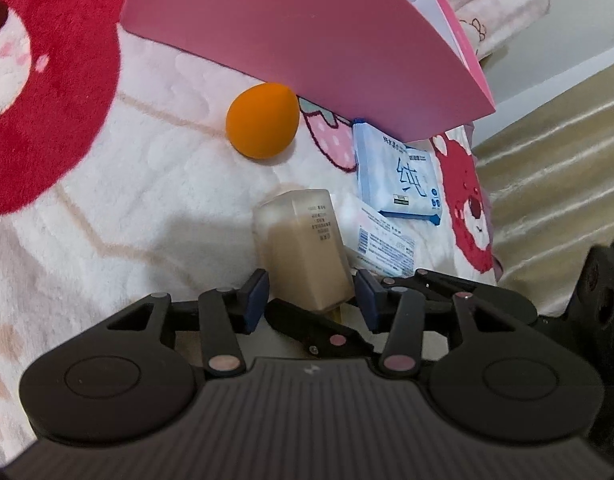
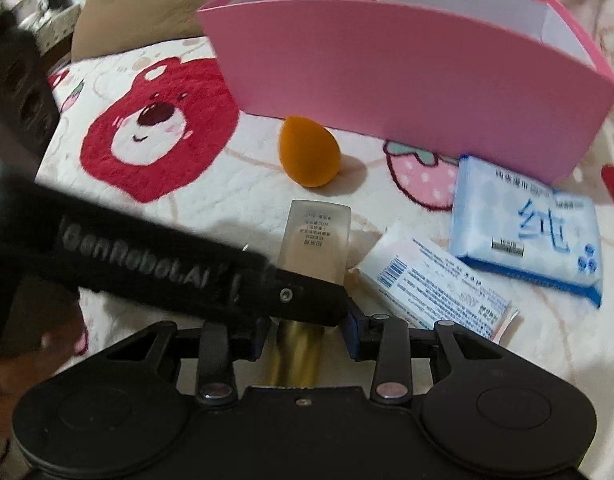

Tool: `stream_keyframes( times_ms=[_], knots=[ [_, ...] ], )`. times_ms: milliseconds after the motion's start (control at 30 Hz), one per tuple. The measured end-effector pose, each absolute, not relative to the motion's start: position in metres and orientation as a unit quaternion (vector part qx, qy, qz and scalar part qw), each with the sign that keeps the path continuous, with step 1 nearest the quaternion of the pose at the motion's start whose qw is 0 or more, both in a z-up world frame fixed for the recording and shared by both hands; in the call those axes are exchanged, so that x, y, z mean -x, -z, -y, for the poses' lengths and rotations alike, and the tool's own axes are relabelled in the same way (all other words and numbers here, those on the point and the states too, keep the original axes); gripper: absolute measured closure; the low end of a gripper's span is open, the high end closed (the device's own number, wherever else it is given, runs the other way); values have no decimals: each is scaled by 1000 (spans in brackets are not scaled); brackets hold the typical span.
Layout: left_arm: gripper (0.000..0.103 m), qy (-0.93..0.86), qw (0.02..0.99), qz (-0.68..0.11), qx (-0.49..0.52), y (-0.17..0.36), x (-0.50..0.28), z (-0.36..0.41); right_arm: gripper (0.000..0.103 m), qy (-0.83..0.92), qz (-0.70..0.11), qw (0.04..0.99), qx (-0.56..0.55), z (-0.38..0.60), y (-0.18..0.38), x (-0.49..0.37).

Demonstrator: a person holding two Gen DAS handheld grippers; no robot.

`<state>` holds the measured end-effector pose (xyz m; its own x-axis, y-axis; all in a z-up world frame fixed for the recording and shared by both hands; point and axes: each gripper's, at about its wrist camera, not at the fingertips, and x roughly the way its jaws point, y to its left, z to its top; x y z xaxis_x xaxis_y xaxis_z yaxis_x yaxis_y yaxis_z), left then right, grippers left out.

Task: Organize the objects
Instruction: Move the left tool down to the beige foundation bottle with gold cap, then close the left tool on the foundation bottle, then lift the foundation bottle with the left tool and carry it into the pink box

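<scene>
A frosted foundation bottle [image 1: 303, 248] with beige liquid and a gold cap [image 2: 295, 354] lies on the blanket. My left gripper [image 1: 311, 296] closes on the bottle's body, its blue pads touching both sides. My right gripper [image 2: 305, 330] has its jaws around the gold cap. The left gripper's body [image 2: 147, 268] crosses the right wrist view. An orange makeup sponge [image 1: 263, 120] [image 2: 309, 152] lies beyond the bottle, in front of an open pink box [image 1: 307, 40] [image 2: 407, 80].
A blue tissue pack [image 1: 399, 172] [image 2: 527, 228] and a white sachet with a barcode [image 1: 383, 240] [image 2: 435, 280] lie right of the bottle. The blanket [image 1: 127, 200] has red bear prints. The bed edge and floor [image 1: 567, 180] are at right.
</scene>
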<state>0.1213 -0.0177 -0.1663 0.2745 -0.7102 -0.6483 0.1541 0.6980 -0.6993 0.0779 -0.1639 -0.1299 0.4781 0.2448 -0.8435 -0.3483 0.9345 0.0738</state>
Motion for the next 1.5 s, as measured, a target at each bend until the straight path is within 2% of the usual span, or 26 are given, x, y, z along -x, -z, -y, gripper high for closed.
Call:
stream_keyframes(
  times_ms=[200, 400, 633, 700, 833, 1133, 1500],
  knots=[
    [57, 260, 732, -559, 289, 159, -122, -1, 61, -221, -455, 855, 114, 149, 121, -68],
    [58, 234, 744, -567, 264, 161, -118, -3, 61, -226, -478, 844, 86, 142, 131, -76],
    [59, 224, 771, -538, 257, 160, -120, -8, 57, -224, -482, 843, 87, 136, 129, -84],
    [60, 223, 768, -538, 265, 161, -120, -9, 59, -227, -480, 841, 106, 134, 129, -83],
    [60, 221, 773, -541, 248, 150, -114, -1, 59, -223, -495, 837, 74, 141, 121, -84],
    [60, 233, 795, -526, 193, 92, -98, 10, 59, -212, -494, 844, -6, 162, 78, -78],
    [60, 273, 841, -429, 187, 5, -107, 17, 59, -201, -387, 899, 46, 171, -4, -71]
  ],
)
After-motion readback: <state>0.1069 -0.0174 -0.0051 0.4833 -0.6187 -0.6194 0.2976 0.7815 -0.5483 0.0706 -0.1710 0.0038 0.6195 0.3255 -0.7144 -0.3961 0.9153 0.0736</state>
